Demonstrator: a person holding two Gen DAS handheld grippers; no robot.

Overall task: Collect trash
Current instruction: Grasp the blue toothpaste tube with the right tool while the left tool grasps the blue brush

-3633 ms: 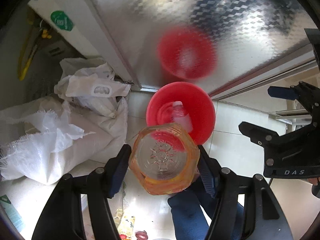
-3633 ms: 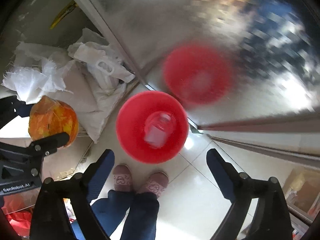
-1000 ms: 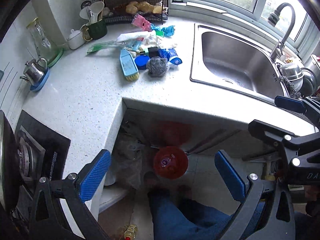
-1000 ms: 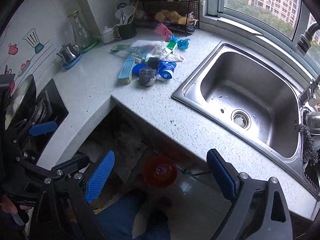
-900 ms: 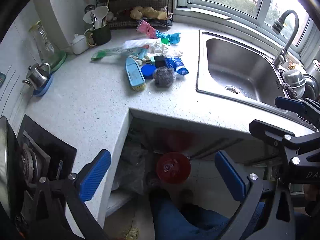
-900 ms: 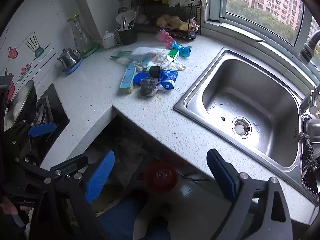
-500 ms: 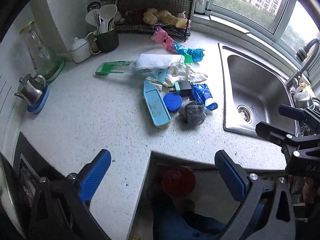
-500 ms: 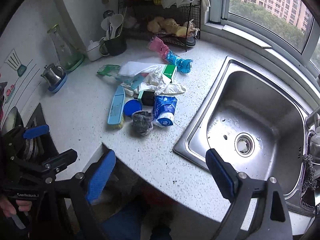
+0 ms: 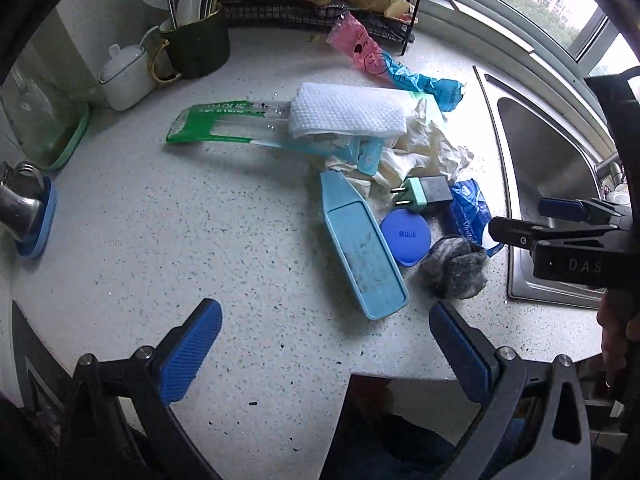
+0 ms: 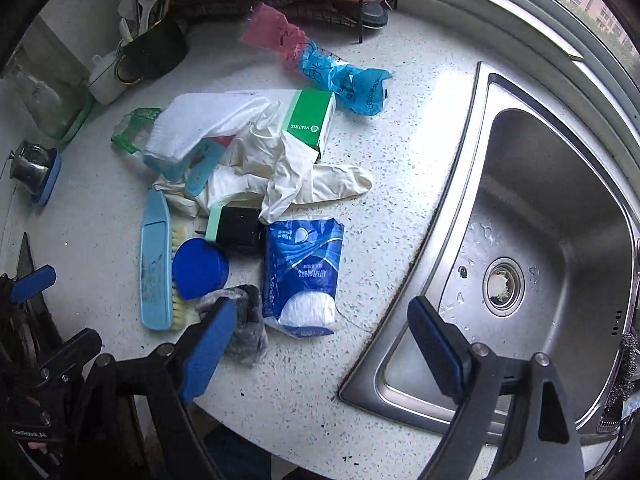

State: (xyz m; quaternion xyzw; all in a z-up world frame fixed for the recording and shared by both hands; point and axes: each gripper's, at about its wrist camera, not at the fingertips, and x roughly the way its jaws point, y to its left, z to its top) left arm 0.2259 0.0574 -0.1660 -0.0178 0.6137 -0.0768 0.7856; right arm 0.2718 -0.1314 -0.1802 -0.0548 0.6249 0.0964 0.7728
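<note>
1. Grippers both point steeply down over my counter [image 9: 160, 240]; left gripper [image 9: 326, 344] spread, empty.
2. Right gripper [image 10: 322, 344] jaws closing, nothing between; I see its left pad over a grey wad [image 10: 250, 332].
3. Trash pile [image 10: 260, 168] lies beside the sink [image 10: 560, 220], which holds only a drain.

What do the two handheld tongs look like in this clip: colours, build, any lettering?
Both the left tongs and right tongs are black frames with silver bolts and ribbed blue pads on the fingers. The right one's body carries pale lettering reading DAS; the left one's has small white lettering, partly cut off.
</note>
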